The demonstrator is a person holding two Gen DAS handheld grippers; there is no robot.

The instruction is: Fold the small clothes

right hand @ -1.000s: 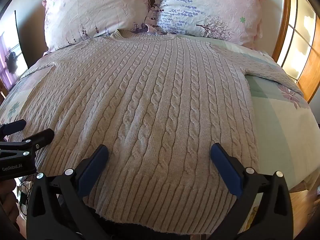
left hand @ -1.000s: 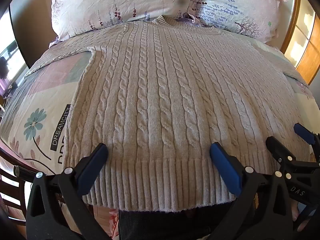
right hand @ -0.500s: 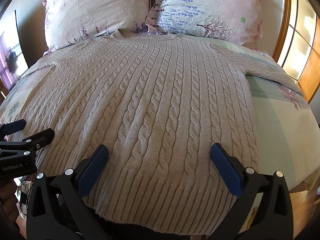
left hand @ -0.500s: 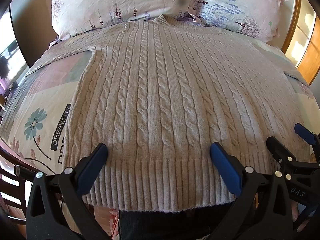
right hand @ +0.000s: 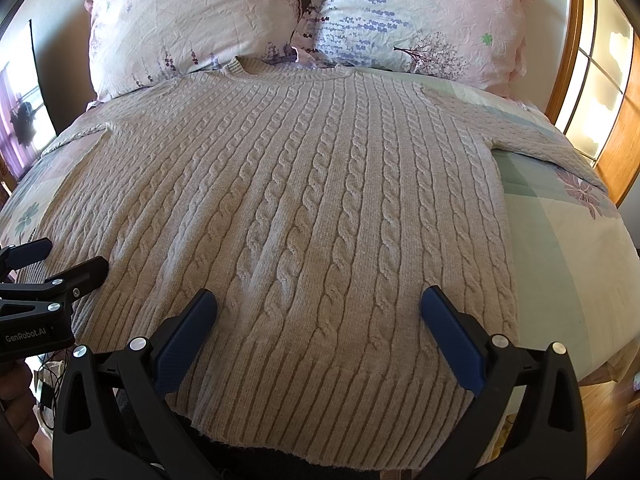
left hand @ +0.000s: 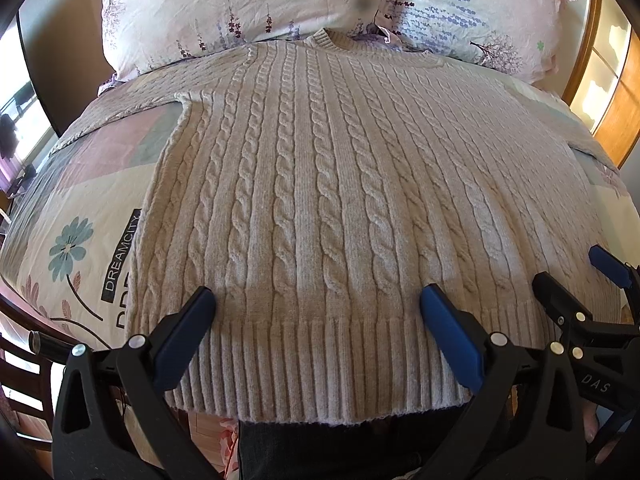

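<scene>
From the left wrist, a beige cable-knit sweater [left hand: 320, 200] lies flat on the bed [left hand: 80, 208] — collar at the pillows [left hand: 240, 4], ribbed hem at the near edge. The left tool [left hand: 318, 320] gapes wide above the hem.

From the right wrist, the right tool [right hand: 318, 320] — equally wide — holds nothing.

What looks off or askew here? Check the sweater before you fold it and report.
Little stands out. The sweater lies flat and spread on the bed, collar at the pillows, sleeves out to both sides. Its ribbed hem overhangs the near bed edge. Both the left hand-held gripper and right hand-held gripper are open, holding nothing.
</scene>
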